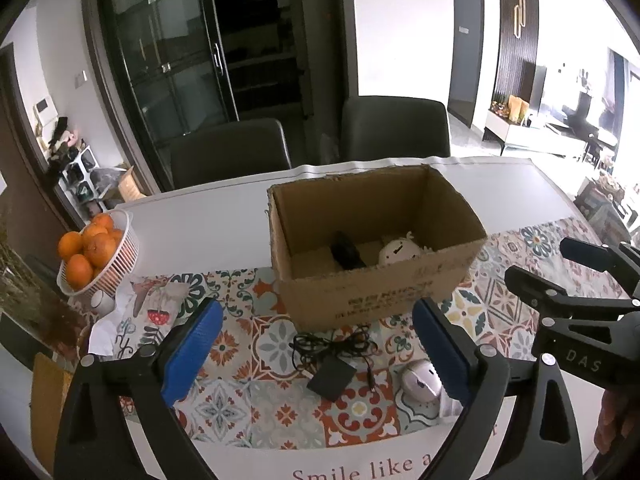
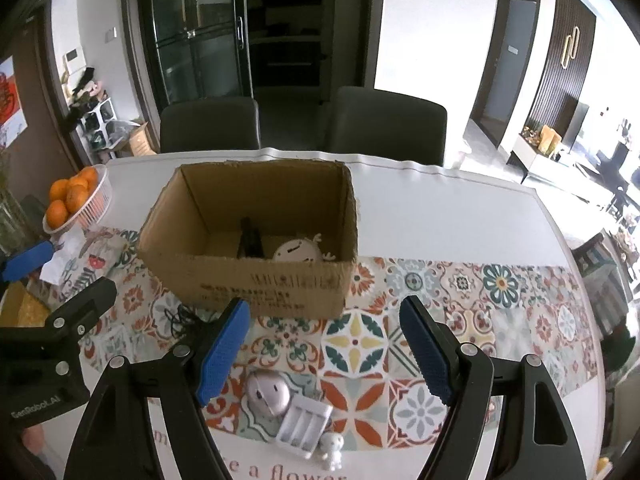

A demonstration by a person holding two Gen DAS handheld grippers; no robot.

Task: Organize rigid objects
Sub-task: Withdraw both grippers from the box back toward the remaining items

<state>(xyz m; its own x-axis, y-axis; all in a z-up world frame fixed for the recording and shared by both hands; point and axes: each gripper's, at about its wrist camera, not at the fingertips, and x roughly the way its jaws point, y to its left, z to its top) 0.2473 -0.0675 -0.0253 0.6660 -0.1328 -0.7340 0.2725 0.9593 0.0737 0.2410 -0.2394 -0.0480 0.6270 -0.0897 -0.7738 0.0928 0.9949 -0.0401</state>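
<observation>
An open cardboard box [image 1: 376, 252] stands on the patterned cloth [image 2: 460, 304] of the surface [image 2: 440, 204], top flaps absent, and holds a dark object [image 1: 347, 254] toward its left and a white round figure [image 1: 400, 254] beside it on the right; what the dark object is cannot be told. In front of the box, on the near side, lie the loose items: a black adapter [image 1: 332, 378] with its tangled black cable [image 1: 334, 344] just against the box's front wall, a pale pink mouse [image 2: 267, 394] to the right of it, a white battery holder [image 2: 305, 426] touching the mouse's right flank, and a small white figurine [image 2: 331, 446] just beside the holder at the near edge. The left tongs [image 1: 318, 360] stand wide open with nothing between the blue pads [image 1: 192, 352], framing the adapter and cable from above. The right tongs [image 2: 324, 354] are likewise wide open and empty, above the mouse and holder, close alongside the left tongs. To the left of the box a white basket [image 1: 116, 268] of oranges [image 1: 90, 250] sits near the surface's edge, with a small white cup [image 1: 102, 300] and crumpled paper [image 1: 108, 328] below it. The box's front wall rises directly behind the loose items. The surface to the right of the box carries only cloth and bare white top out to the rounded rim. Two dark chairs [image 2: 384, 124] stand against the far edge.
</observation>
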